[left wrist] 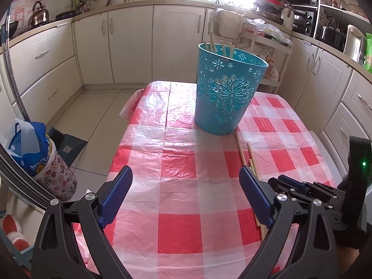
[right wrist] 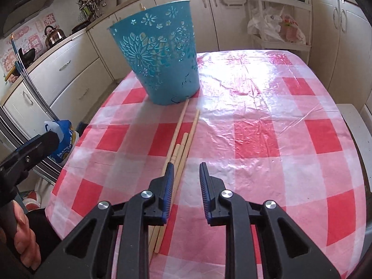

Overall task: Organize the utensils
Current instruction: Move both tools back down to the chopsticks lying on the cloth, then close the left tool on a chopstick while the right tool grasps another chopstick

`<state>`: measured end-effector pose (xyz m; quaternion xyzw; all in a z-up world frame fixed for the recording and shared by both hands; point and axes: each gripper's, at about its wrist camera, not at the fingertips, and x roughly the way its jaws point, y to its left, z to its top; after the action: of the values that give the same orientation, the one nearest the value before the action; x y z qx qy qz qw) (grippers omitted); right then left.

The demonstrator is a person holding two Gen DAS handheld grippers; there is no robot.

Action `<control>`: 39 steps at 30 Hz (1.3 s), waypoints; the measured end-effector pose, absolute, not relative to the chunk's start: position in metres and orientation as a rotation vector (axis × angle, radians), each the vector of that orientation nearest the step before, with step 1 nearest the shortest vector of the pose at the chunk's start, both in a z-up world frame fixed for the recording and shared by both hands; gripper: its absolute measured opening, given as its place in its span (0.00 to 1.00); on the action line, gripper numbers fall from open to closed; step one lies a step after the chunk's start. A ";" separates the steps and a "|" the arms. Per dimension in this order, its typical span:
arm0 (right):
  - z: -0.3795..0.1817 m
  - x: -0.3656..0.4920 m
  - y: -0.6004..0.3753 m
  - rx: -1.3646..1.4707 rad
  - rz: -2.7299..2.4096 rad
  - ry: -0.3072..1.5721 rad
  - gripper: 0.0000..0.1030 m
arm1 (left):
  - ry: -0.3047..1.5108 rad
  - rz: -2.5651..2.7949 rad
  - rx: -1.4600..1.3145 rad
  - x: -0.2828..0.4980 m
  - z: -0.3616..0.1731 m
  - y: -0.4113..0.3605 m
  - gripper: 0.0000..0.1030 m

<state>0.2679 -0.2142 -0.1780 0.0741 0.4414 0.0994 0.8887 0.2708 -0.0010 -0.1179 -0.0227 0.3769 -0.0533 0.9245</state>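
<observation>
Right tongs [right wrist: 186, 169] stand slightly apart, empty, wooden sticks [right wrist: 183, 137] just left; left tongs [left wrist: 186, 179] gape wide.

Left wrist view looked forward and down from low over the near edge of the checked tablecloth [left wrist: 181, 153], between its own fingers, toward the far cabinets. Right wrist view looked likewise from slightly rightward, closer to the cloth. Both shared the teal basket [left wrist: 229, 88] and the wooden sticks [right wrist: 183, 139].
</observation>
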 end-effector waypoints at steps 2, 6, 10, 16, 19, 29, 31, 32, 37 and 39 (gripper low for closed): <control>-0.184 0.272 -0.211 0.127 0.208 0.925 0.21 | 0.790 -0.117 -0.033 0.281 -0.124 -0.009 0.86; -0.191 0.277 -0.208 0.076 0.231 0.920 0.19 | 0.809 -0.135 0.005 0.302 -0.134 -0.031 0.86; -0.192 0.277 -0.210 0.047 0.269 0.926 0.19 | 0.826 -0.147 0.025 0.324 -0.145 -0.051 0.86; -0.192 0.277 -0.211 0.092 0.330 0.935 0.19 | 0.852 -0.139 0.034 0.353 -0.157 -0.069 0.86; -0.193 0.275 -0.207 0.063 0.339 0.942 0.19 | 0.857 -0.145 0.052 0.361 -0.159 -0.078 0.86; -0.190 0.266 -0.219 0.043 0.305 0.985 0.19 | 0.937 -0.113 0.175 0.380 -0.187 -0.105 0.85; -0.191 0.266 -0.223 0.057 0.305 0.986 0.19 | 0.957 -0.122 0.179 0.376 -0.193 -0.104 0.78; -0.191 0.266 -0.224 0.061 0.303 0.986 0.19 | 0.968 -0.133 0.177 0.374 -0.196 -0.103 0.75; -0.191 0.265 -0.224 0.058 0.288 0.988 0.07 | 0.962 -0.204 0.146 0.353 -0.194 -0.094 0.40; -0.191 0.261 -0.226 0.063 0.281 0.994 0.06 | 0.970 -0.222 0.155 0.345 -0.193 -0.093 0.27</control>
<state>0.2613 -0.2257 -0.1908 0.0300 0.4752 0.1344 0.8690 0.3448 -0.0926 -0.1930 0.0743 0.4648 -0.1062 0.8759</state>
